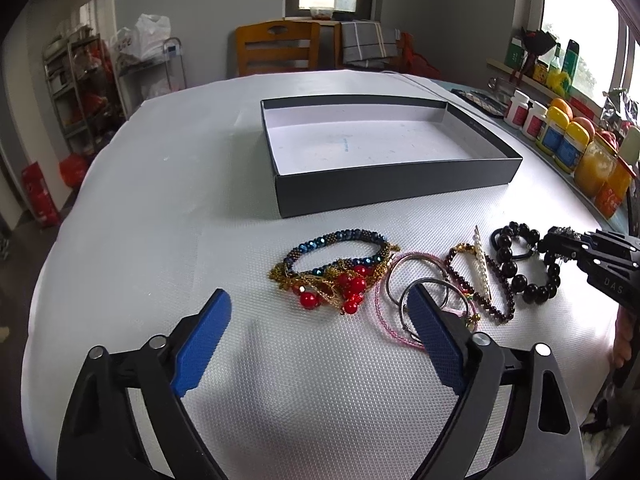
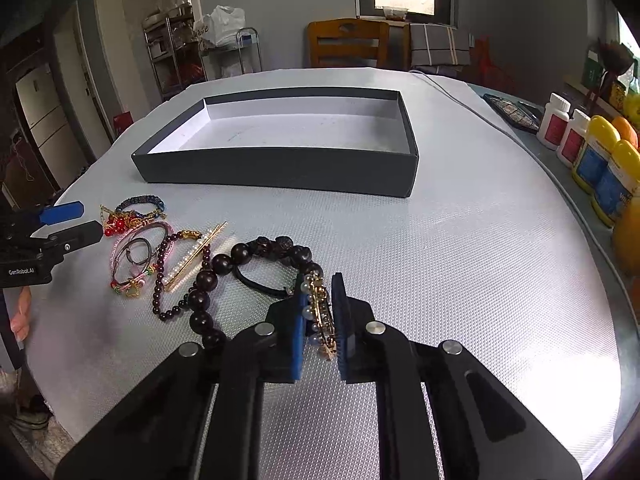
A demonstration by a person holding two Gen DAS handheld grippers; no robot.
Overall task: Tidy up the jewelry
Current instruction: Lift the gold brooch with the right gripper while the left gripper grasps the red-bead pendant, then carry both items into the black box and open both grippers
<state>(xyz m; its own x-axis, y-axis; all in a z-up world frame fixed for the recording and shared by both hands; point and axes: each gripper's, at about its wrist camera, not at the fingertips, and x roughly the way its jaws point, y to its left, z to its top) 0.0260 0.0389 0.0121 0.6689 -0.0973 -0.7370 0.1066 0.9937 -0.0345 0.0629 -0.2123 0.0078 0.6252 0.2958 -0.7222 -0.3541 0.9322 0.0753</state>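
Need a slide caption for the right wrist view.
Right gripper shut on pearl clip beside dark beads; box empty.

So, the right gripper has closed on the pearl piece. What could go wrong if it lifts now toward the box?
1. The right gripper pinches the pearl-and-gold piece right beside the dark bead bracelet and black hair tie; these may snag and get dragged along.
2. The grip looks to be on an edge, so the piece could slip out before reaching the empty box.
3. The open left gripper hovers over the rings and might scatter them.
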